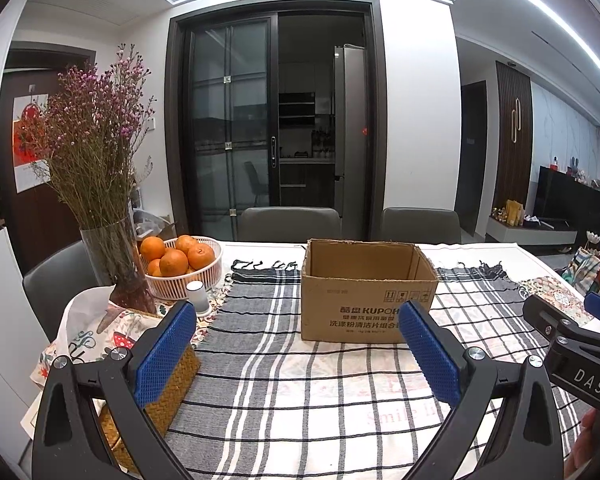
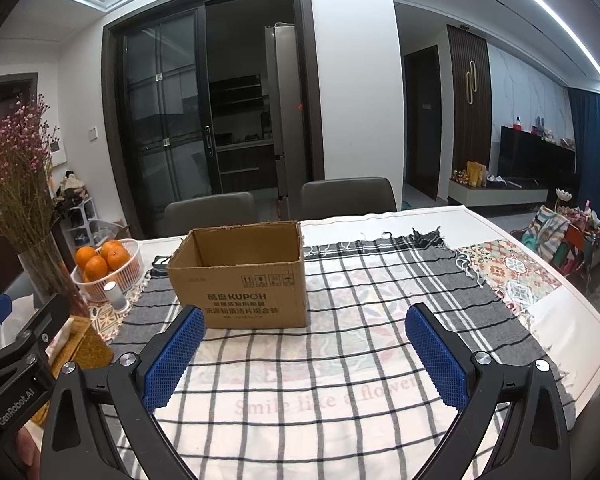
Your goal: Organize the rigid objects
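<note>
An open brown cardboard box [image 1: 364,292] printed KUPOH stands upright on the checked cloth, also in the right wrist view [image 2: 240,276]; its inside floor is hidden. My left gripper [image 1: 300,356] hovers open in front of it with nothing between its blue pads [image 1: 164,356]. My right gripper [image 2: 304,356] is likewise open and empty, just short of the box and slightly to its right. Each gripper shows at the edge of the other's view: the right one [image 1: 572,332], the left one [image 2: 24,344].
At the left stand a glass vase of dried flowers [image 1: 112,256], a white basket of oranges [image 1: 182,264], a small white cylinder [image 1: 198,298] and a woven tray [image 1: 168,392]. Two grey chairs [image 1: 290,224] sit behind the table. The table's right edge [image 2: 596,320] is close.
</note>
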### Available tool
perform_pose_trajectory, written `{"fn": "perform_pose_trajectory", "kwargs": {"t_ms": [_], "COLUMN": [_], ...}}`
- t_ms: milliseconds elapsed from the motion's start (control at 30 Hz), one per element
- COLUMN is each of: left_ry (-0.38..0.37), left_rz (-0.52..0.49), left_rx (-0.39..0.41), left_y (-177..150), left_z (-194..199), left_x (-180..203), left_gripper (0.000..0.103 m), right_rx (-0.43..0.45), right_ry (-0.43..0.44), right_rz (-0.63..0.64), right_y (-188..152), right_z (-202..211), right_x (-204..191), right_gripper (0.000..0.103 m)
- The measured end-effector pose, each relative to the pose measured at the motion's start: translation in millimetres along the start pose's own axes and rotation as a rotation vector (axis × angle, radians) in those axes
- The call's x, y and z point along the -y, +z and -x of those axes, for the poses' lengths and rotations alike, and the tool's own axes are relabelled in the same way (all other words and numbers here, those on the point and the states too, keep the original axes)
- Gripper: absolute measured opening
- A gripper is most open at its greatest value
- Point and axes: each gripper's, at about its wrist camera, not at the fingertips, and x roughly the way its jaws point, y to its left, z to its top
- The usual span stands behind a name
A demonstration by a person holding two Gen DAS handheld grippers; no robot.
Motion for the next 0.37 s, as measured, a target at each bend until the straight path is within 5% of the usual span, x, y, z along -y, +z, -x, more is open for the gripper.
{"fn": "perform_pose_trajectory", "kwargs": {"t_ms": [367], "left_ry": [-0.001], "left_rz": [0.004], "left_rx": [0.001], "left_y": [0.6], "left_z": [1.4], "left_x": [-1.8], "left_gripper": [0.103], "right_rx": [-0.001], "right_ry": [0.003], "right_rz": [0.0], "right_y": [0.9], "right_z": [2.3], "right_x": [0.4], "right_gripper": [0.102]}}
